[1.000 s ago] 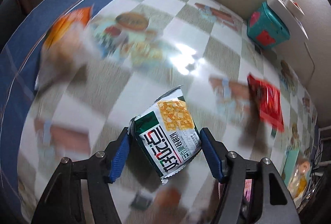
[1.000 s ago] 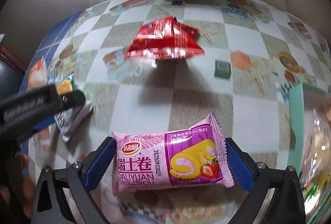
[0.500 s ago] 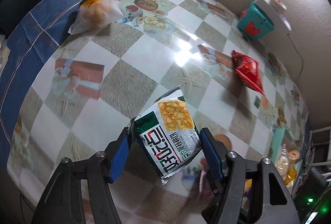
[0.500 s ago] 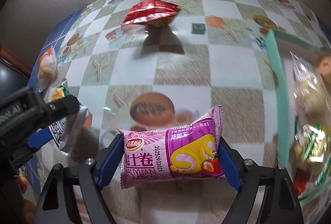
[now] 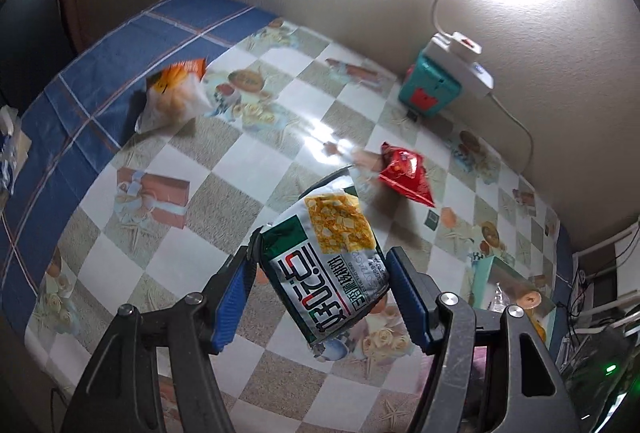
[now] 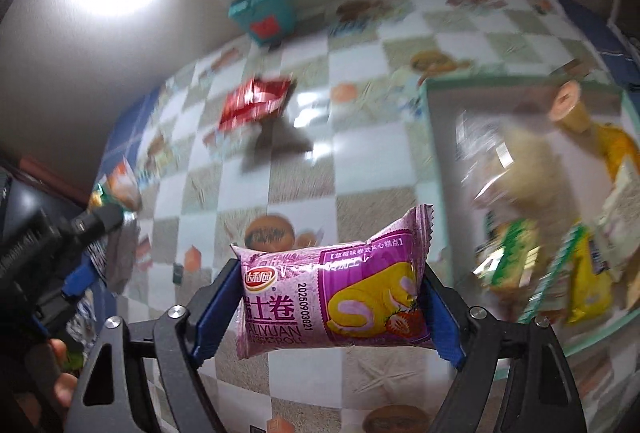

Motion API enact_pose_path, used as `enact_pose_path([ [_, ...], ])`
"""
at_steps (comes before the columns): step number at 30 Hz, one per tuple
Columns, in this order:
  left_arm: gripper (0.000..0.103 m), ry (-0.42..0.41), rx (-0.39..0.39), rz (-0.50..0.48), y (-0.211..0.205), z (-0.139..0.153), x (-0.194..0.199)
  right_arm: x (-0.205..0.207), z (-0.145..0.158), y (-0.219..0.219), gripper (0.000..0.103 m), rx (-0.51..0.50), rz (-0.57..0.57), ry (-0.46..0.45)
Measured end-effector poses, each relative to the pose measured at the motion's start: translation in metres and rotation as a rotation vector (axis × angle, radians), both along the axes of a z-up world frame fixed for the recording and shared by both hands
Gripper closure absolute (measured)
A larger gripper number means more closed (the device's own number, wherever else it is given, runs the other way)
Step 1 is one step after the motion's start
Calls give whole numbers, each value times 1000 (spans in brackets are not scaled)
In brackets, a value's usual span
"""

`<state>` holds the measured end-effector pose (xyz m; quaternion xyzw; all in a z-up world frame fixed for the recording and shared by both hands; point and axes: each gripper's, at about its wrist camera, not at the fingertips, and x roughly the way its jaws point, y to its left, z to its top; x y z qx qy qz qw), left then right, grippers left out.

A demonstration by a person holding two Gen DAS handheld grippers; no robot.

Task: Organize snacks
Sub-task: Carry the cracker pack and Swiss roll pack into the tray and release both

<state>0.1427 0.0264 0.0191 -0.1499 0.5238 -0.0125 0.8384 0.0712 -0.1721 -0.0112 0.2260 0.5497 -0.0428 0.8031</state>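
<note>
Left wrist view: the left tongs (image 5: 322, 295) pinch a silver and green cracker pack (image 5: 326, 267) at lower centre, blue pads (image 5: 232, 303) pressed on both of its sides, the pack tilted and lifted clear of the bench (image 5: 200, 201). The bench wears a checked cloth with a blue border at the left. An orange and white bag (image 5: 172, 97) lies at upper left, near the blue border. A red packet (image 5: 406, 173) lies right of centre, well apart from the bag. A teal box (image 5: 432, 93) stands against the wall at upper right, with a white power strip (image 5: 460, 61) on top. A teal tray (image 5: 486, 273) shows at the right edge, partly hidden behind the tongs.

Right wrist view, blurred: the right tongs (image 6: 334, 301) grip a pink Swiss roll pack (image 6: 332, 293) lengthwise, its ends squeezed between the blue pads, and the jaws are closing on it. The pack hangs above the bench (image 6: 360, 161). The teal tray (image 6: 430, 153) fills the right side and holds several snack packets. The red packet (image 6: 256, 103) sits upper centre, the teal box (image 6: 264, 11) above it. The left tongs (image 6: 92, 233) appear at the left edge with the cracker pack (image 6: 120, 253) between them.
</note>
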Motion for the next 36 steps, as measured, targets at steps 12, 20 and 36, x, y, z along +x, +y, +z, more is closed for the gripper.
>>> enact_pose_path([
  [12, 35, -44, 1, -116, -59, 16, -13, -35, 43, -102, 18, -23, -237, -84],
  [20, 35, -56, 28, -223, -107, 20, -27, -68, 44, -174, 18, 5, -430, -86],
  [36, 35, -73, 103, -551, -230, 12, -78, -130, 28, -268, 17, 1, -707, -36],
])
